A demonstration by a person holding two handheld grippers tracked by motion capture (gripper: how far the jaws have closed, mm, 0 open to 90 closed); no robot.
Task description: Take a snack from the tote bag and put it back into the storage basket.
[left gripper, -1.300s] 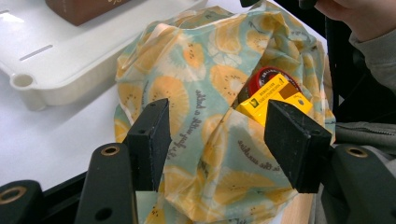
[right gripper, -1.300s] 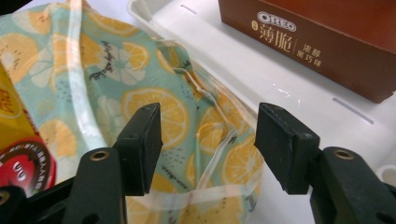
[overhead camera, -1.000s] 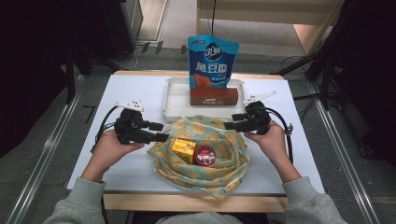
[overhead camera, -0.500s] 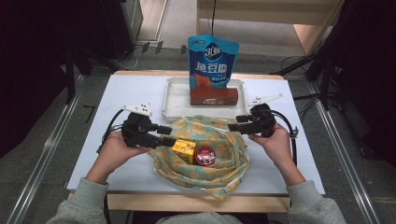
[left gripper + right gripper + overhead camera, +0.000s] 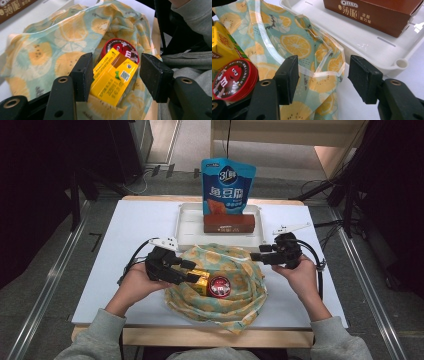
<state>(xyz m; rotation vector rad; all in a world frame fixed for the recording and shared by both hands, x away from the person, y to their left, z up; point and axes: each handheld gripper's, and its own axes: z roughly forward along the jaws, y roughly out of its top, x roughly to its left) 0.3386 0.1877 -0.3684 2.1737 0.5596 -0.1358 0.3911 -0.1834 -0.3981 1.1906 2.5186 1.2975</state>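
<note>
A yellow carton (image 5: 113, 80) and a round red candy tin (image 5: 120, 47) lie side by side in an open lemon-print cloth bag (image 5: 235, 270) at the table's front middle. My left gripper (image 5: 192, 271) reaches in from the left. Its jaws have just been closing a little and now straddle the carton (image 5: 200, 281), with a narrow gap at one pad. My right gripper (image 5: 257, 256) hovers open over the bag's right rim (image 5: 294, 45), with a clear plastic strip of that rim between its jaws.
A white tray (image 5: 187, 227) stands behind the bag and holds a brown Oreo box (image 5: 230, 223) and an upright blue snack pouch (image 5: 227, 185). The white tabletop (image 5: 130, 230) spreads to both sides. Dark floor and rails flank the table.
My left gripper has moved right and slightly down over the bag, bringing its jaws around the yellow carton. My right gripper has hardly shifted.
</note>
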